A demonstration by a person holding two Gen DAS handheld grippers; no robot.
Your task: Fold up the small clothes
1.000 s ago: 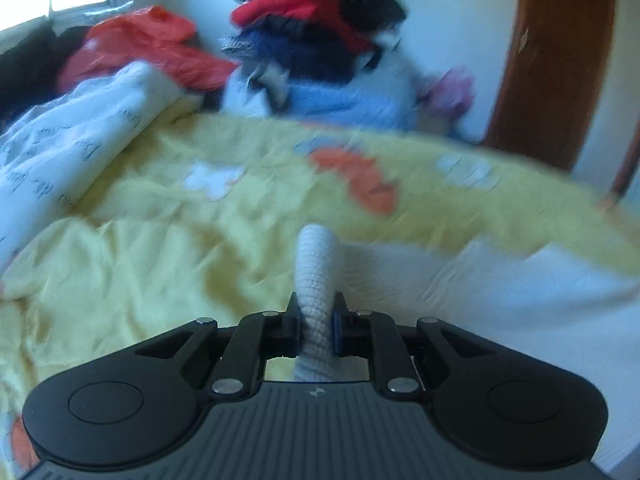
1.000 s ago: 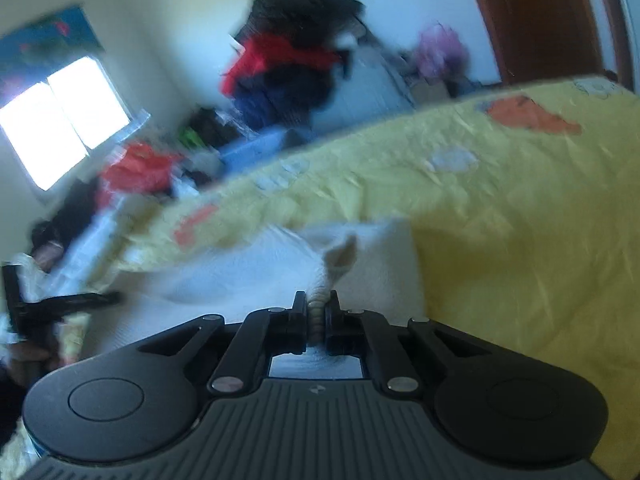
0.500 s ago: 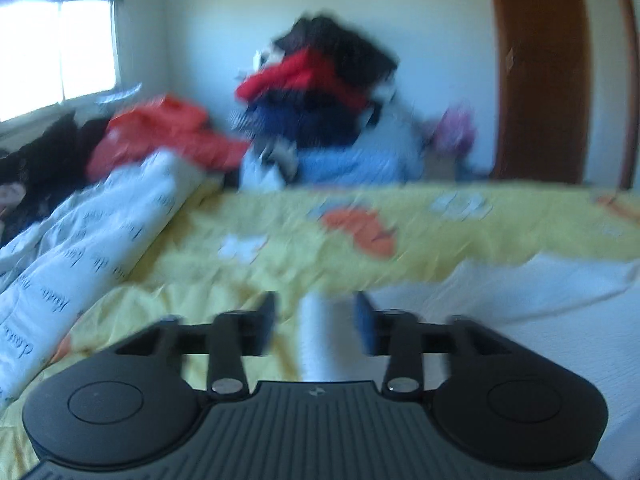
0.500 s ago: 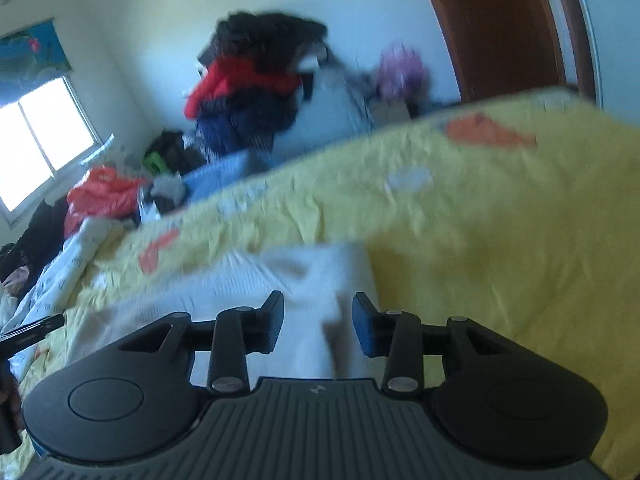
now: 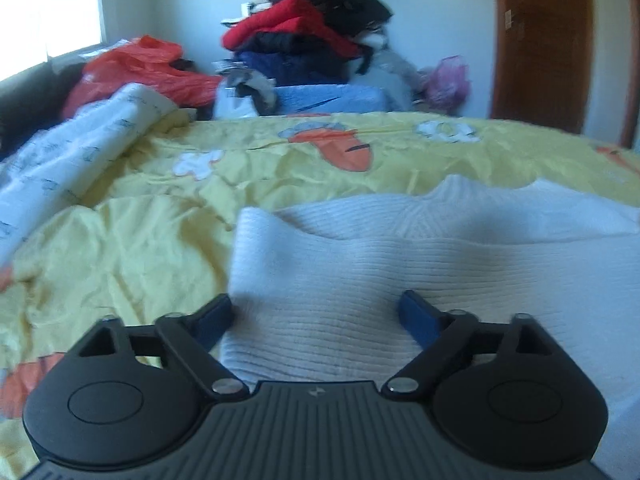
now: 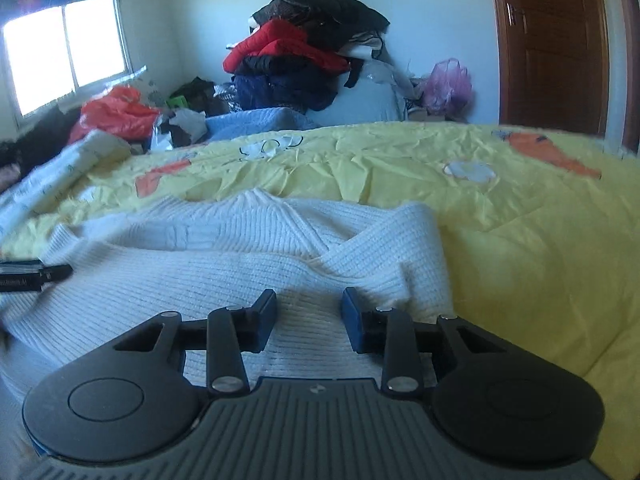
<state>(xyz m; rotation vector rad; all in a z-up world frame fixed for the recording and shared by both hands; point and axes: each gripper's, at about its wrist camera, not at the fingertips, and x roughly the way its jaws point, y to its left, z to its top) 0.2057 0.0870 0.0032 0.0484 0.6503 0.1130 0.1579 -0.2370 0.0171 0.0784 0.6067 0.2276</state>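
Note:
A white ribbed knit sweater (image 5: 400,256) lies on the yellow bedspread (image 5: 132,264), its sleeves folded in across its body. My left gripper (image 5: 316,314) is wide open and empty just above the sweater's left part. In the right wrist view the sweater (image 6: 224,264) shows its collar at the far side and a folded sleeve at the right. My right gripper (image 6: 308,312) is open and empty above the sweater's near right part. A tip of the left gripper (image 6: 36,274) shows at the left edge.
A rolled white quilt (image 5: 68,160) lies along the bed's left side. A pile of red, black and navy clothes (image 5: 308,36) stands behind the bed, with an orange bag (image 5: 140,68) at the left. A wooden door (image 6: 552,40) is at the back right.
Both grippers were shut on folds of the white sweater a second ago. Both have opened and let go, and the sweater has dropped flat on the bed.

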